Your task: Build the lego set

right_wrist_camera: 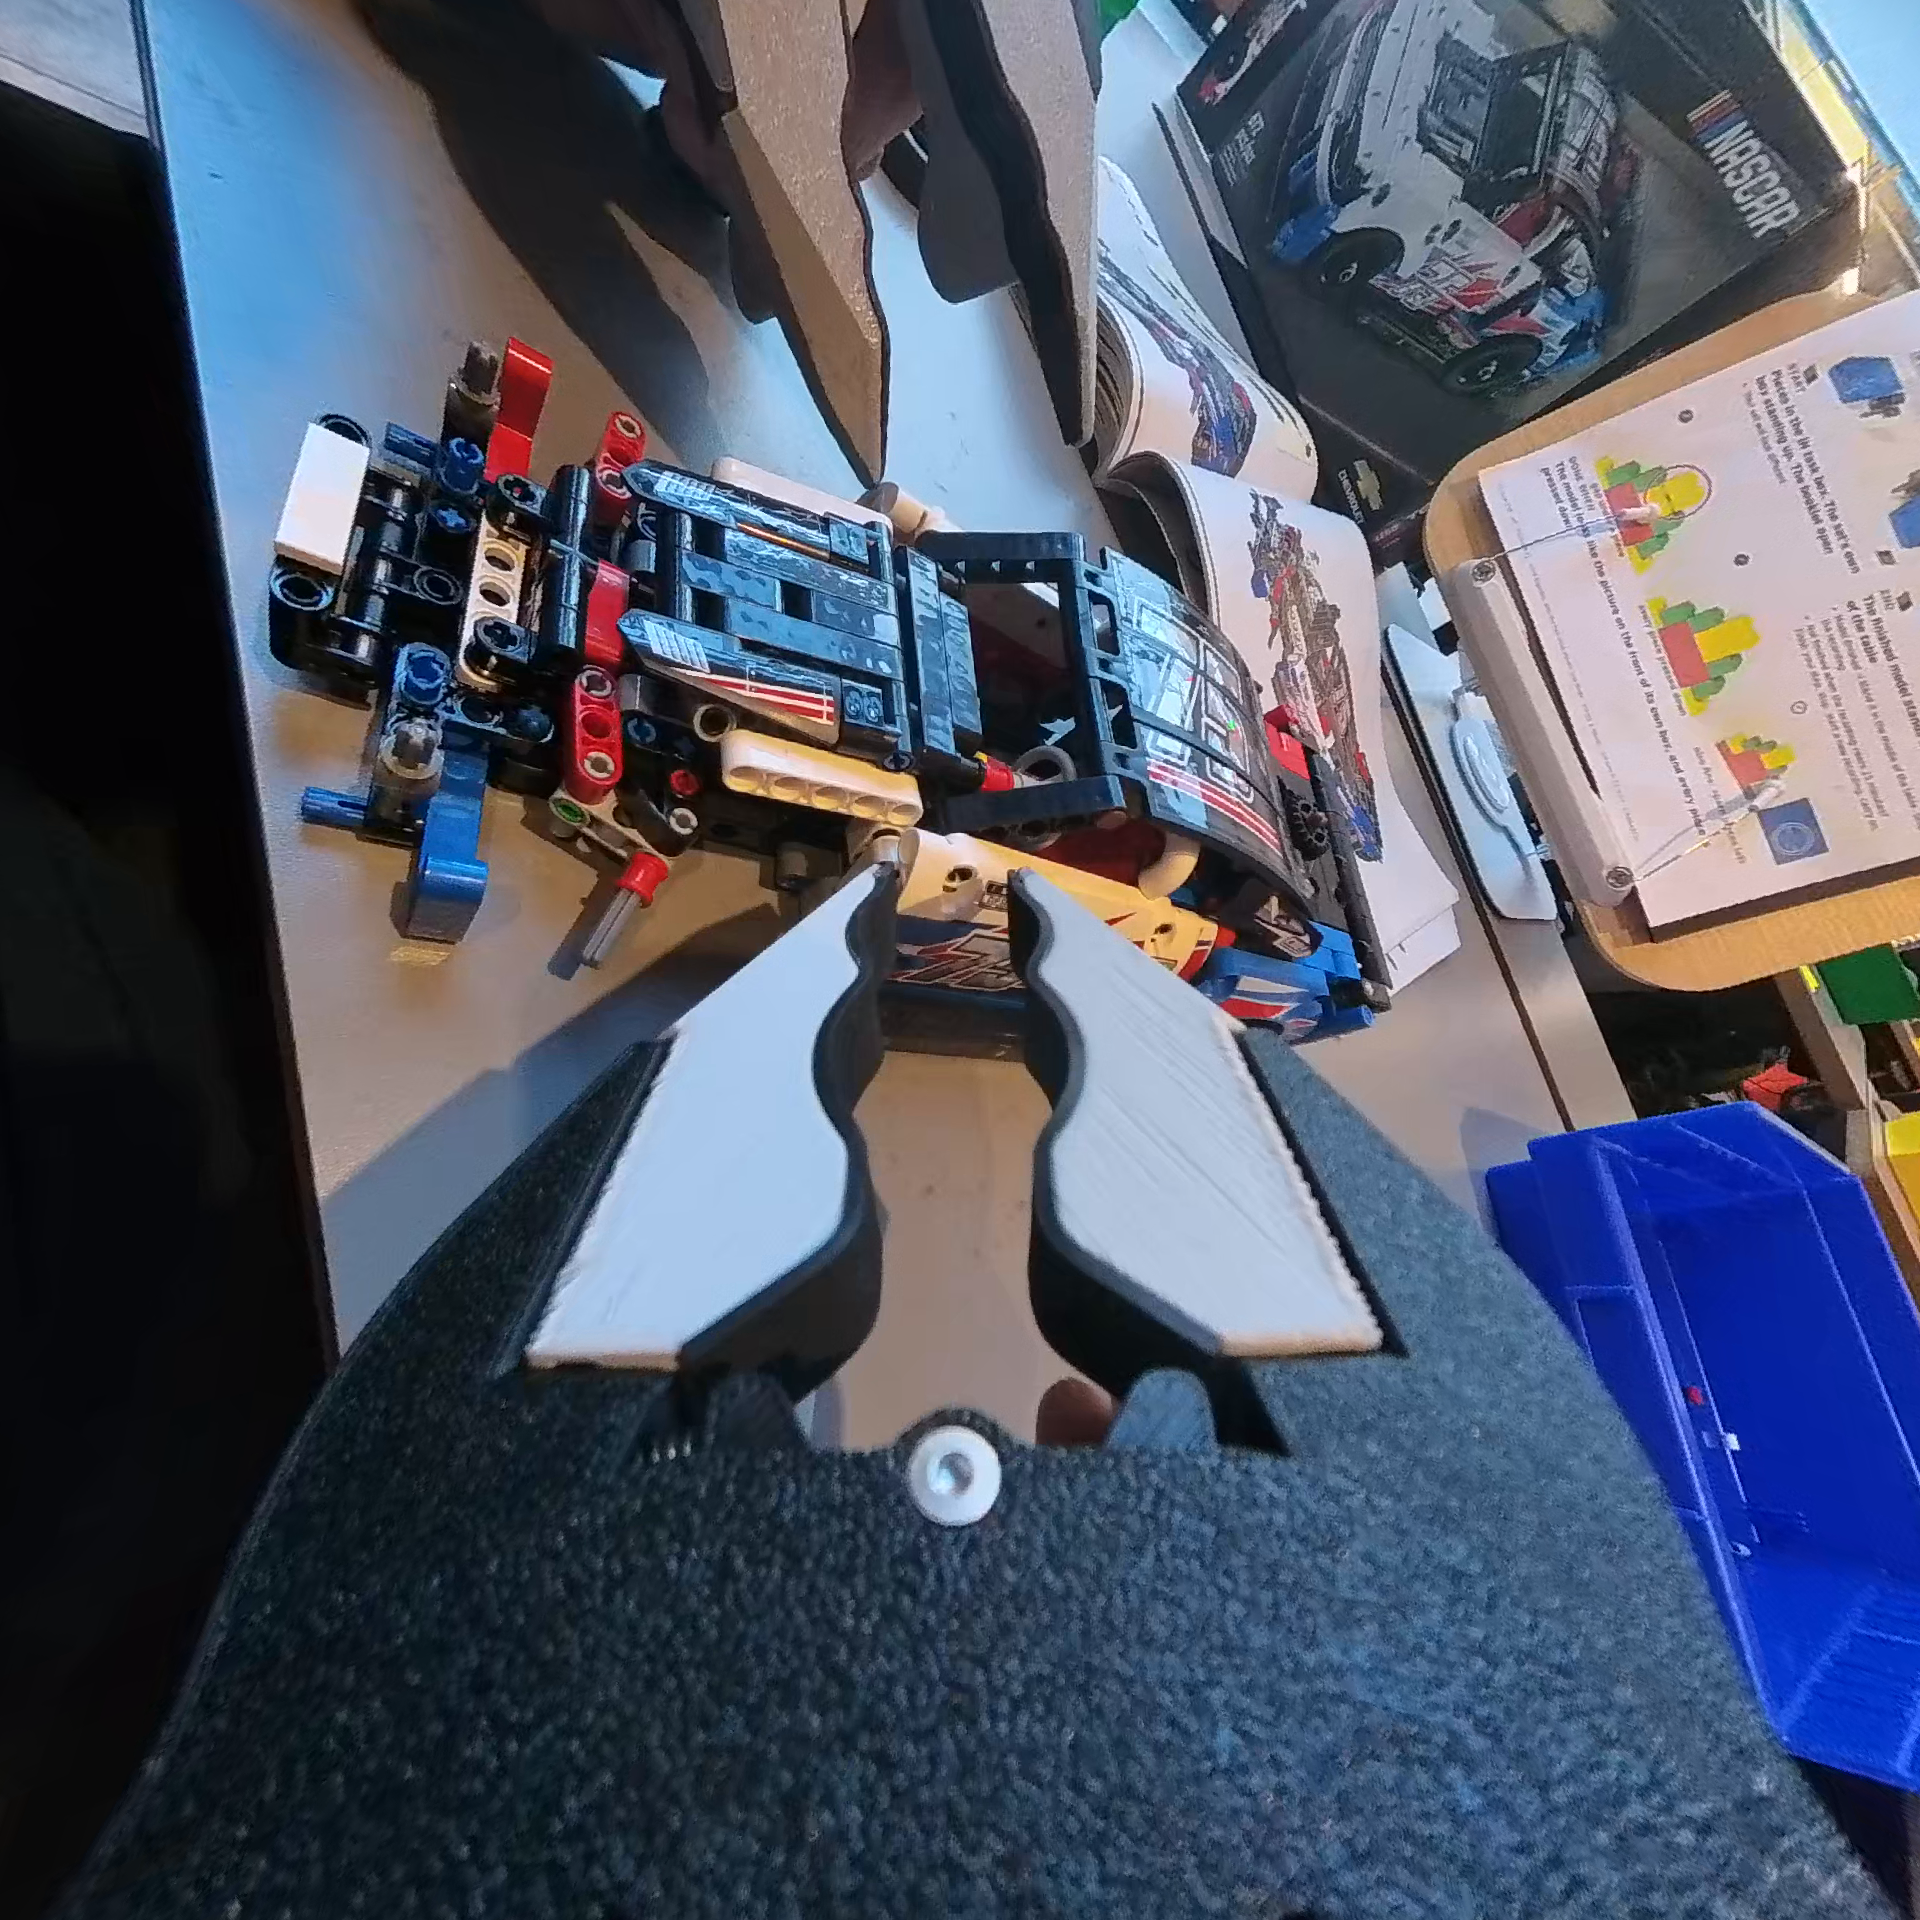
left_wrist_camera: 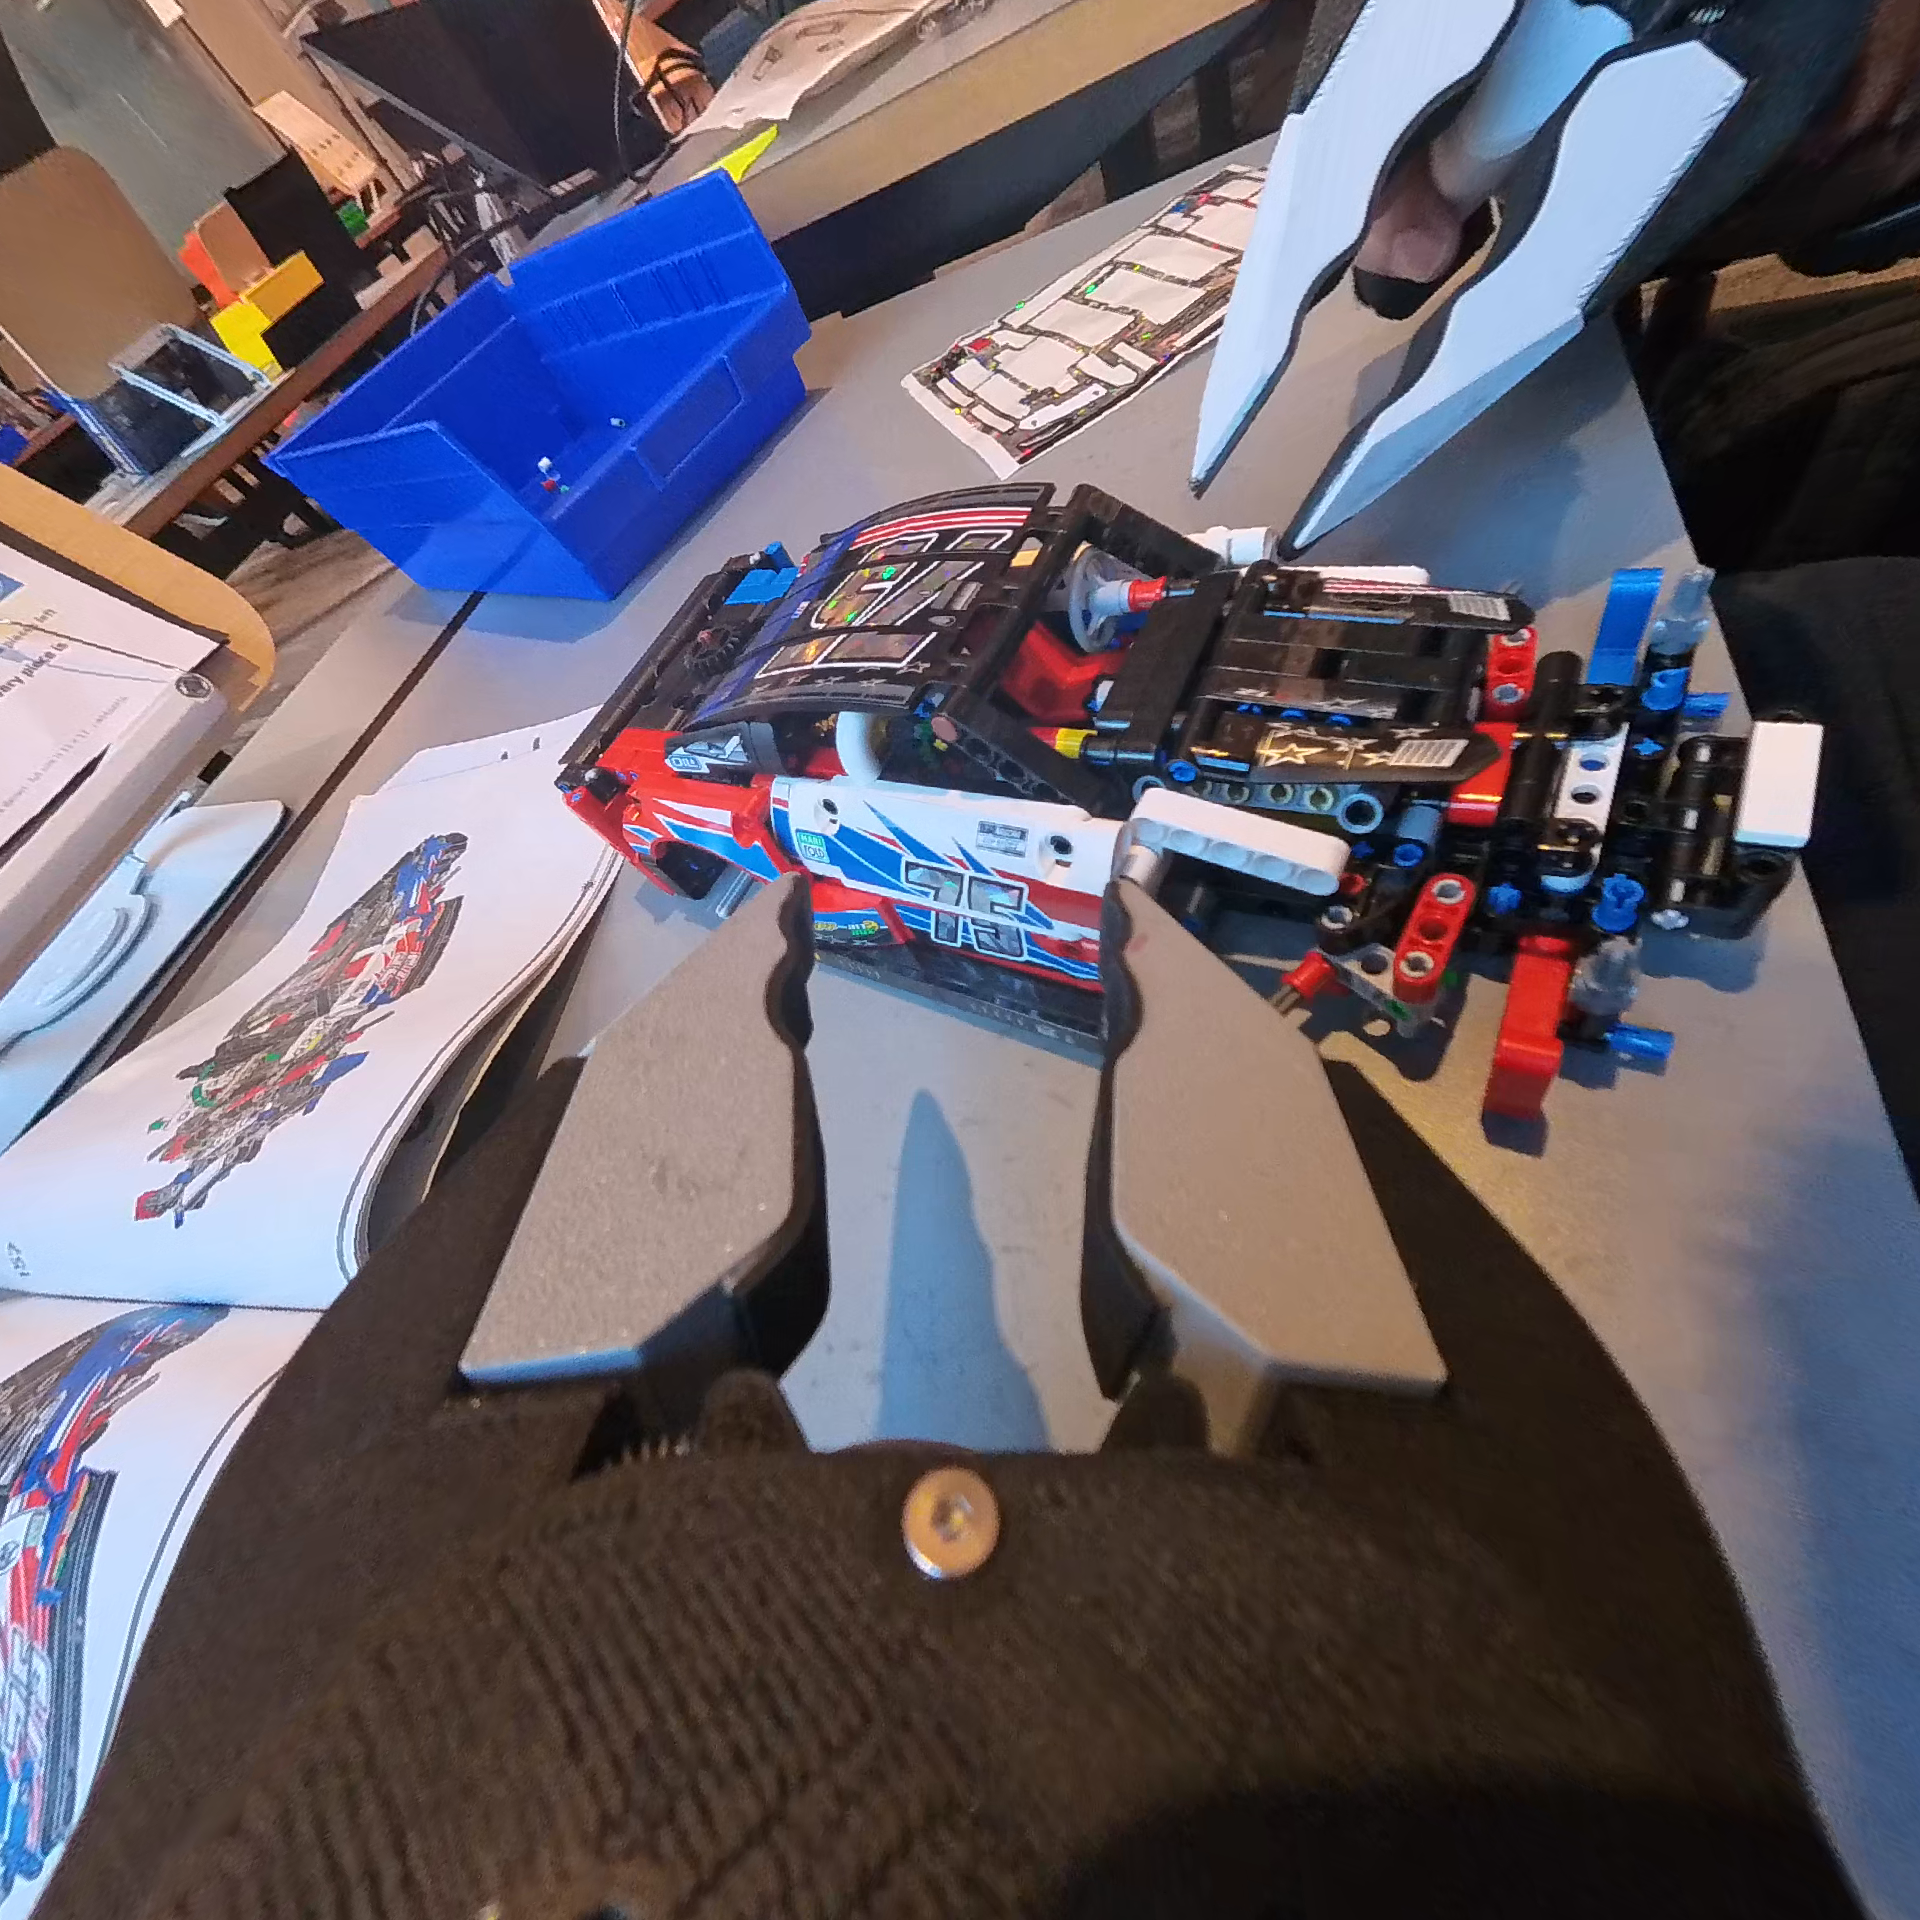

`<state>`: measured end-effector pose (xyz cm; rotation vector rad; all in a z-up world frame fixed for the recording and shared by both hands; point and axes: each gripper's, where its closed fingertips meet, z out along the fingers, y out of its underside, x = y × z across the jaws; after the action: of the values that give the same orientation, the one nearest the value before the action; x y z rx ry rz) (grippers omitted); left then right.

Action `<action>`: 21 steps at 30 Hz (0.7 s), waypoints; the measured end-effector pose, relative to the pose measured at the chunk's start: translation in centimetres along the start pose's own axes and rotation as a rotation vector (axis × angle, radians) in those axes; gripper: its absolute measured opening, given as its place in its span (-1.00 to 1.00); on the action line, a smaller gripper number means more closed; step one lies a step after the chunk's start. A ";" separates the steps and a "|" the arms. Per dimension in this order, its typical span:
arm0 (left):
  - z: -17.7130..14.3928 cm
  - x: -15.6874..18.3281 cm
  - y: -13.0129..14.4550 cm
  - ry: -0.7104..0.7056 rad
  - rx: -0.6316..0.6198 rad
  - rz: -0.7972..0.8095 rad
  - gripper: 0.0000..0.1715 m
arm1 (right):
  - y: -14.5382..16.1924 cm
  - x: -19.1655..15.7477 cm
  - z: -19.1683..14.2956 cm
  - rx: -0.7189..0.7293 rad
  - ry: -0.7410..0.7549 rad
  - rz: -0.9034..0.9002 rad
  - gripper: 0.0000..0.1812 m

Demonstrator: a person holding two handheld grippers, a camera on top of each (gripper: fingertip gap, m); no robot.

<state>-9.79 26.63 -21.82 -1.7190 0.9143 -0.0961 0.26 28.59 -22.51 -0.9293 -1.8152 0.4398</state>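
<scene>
A partly built lego race car (left_wrist_camera: 987,748) lies on the grey table (left_wrist_camera: 1558,1247). It has a black roof, red-white-blue sides and a bare chassis end (left_wrist_camera: 1558,821) of black, red and blue beams. My left gripper (left_wrist_camera: 956,914) is open and empty, its grey fingers just short of the car's near side. My right gripper (left_wrist_camera: 1252,514), with white fingers, hovers at the car's far side. In the right wrist view the right gripper (right_wrist_camera: 951,883) is open and empty, with its tips at the side panel of the car (right_wrist_camera: 831,644). The left gripper's grey fingers (right_wrist_camera: 810,229) show beyond the car.
A blue bin (left_wrist_camera: 540,416) stands behind the car and also shows in the right wrist view (right_wrist_camera: 1714,1403). An open instruction booklet (left_wrist_camera: 312,1018) lies to the left. A sticker sheet (left_wrist_camera: 1101,322) lies at the back. The set's box (right_wrist_camera: 1507,187) and a board with a printed sheet (right_wrist_camera: 1714,644) are nearby. One gripper's finger ends stand about 11 centimeters off the other's.
</scene>
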 end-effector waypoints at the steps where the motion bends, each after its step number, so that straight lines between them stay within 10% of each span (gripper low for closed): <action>1: 0.0 0.0 0.0 0.001 0.000 -0.002 -0.39 | 0.0 0.0 0.0 0.001 -0.001 0.001 -0.77; 21: 0.0 0.0 0.0 0.000 0.001 0.004 -0.39 | -1.6 0.5 -0.7 0.105 -0.058 0.174 -0.66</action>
<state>-9.77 26.62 -21.85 -1.7159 0.9177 -0.0938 0.18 27.84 -20.81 -1.0137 -1.7524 0.6709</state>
